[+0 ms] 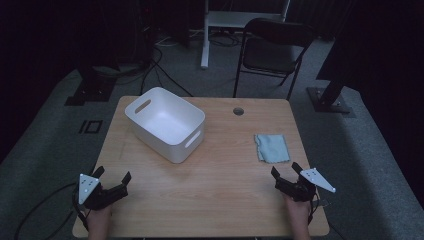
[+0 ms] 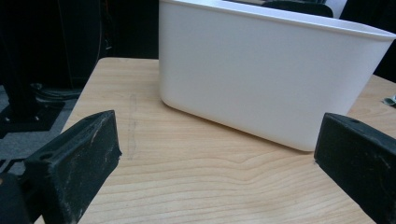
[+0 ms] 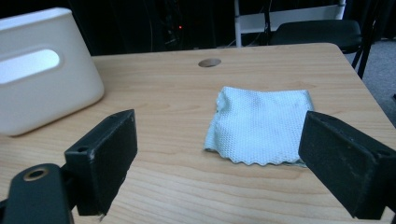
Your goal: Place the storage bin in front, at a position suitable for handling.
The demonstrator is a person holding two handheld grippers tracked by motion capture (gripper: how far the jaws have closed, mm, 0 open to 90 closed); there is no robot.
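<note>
We find the right gripper (image 1: 287,170) at the table's (image 1: 215,200) near right edge, jaws spread wide and holding nothing. The pale blue cloth (image 1: 272,148) lies flat just ahead of it, seemingly untouched, though the light is dim. The left gripper (image 1: 113,176), likewise wide open and empty, faces the white bin (image 1: 165,123).

Each black two-jaw gripper (image 1: 112,179) carries a grey three-cornered plate (image 1: 87,184) with dark holes and trails a cable.
</note>
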